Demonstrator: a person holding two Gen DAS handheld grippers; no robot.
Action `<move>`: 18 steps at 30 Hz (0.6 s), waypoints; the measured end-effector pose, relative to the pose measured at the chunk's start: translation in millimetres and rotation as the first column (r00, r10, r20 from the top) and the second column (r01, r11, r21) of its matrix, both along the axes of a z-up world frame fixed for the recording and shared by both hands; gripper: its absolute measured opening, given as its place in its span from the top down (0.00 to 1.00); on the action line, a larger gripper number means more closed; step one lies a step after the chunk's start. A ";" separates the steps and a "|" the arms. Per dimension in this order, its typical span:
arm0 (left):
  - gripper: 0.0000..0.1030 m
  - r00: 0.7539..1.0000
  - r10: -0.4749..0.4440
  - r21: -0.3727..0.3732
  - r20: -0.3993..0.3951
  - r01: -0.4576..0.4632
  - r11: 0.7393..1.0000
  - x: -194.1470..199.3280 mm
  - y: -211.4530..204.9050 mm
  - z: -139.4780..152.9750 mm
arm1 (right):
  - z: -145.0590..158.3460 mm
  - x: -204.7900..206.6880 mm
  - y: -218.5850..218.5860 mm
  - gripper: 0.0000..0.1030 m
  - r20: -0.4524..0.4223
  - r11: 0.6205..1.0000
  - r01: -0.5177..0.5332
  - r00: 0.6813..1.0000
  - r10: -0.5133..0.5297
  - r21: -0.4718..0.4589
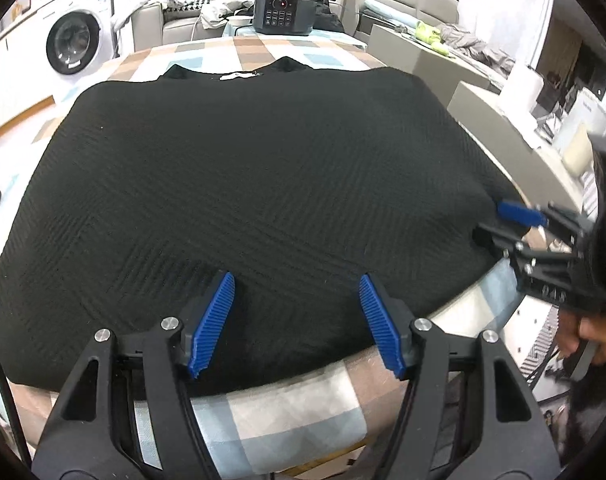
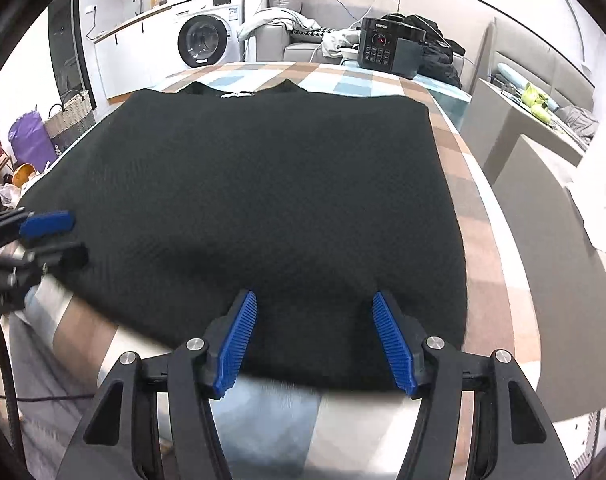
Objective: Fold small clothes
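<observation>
Both wrist views downward, sharing garment

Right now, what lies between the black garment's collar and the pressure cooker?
Only bare checked tablecloth between the collar and pressure cooker, shown in both wrist views.

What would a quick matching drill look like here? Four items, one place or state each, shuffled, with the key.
Items:
1. shirt
2. cooker
3. washer
4. left gripper

Descriptions:
A. at the table's far end, panel lit
B. black, spread flat on the checked tablecloth
C. open, over the garment's near hem
D. white, under a counter at the wall

Pairs: 1-B, 2-A, 3-D, 4-C
</observation>
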State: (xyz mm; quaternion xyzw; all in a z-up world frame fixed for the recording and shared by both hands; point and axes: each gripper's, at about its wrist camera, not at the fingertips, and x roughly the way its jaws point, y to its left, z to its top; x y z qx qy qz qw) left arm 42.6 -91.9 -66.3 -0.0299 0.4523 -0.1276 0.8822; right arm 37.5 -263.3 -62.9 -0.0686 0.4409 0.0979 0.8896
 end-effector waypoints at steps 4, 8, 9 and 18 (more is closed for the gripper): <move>0.39 1.000 -0.011 0.006 0.005 0.011 1.000 9.2 -9.3 -0.1 | 6.0 5.3 4.2 0.40 0.015 0.996 0.022 1.000 -0.023 0.087; 0.39 1.000 -0.017 0.028 0.002 0.017 0.999 13.8 -14.9 -1.5 | 5.4 22.8 18.4 0.40 0.022 0.998 0.026 0.999 -0.027 0.052; 0.39 1.000 -0.013 0.032 0.002 0.013 0.999 13.4 -14.0 -1.1 | 6.3 24.6 19.6 0.40 0.025 0.999 0.023 0.999 -0.024 0.042; 0.39 0.995 0.098 0.010 -0.001 -0.098 0.995 12.4 28.4 8.8 | 29.9 21.8 -46.6 0.40 -0.009 0.958 0.180 0.983 -0.182 0.222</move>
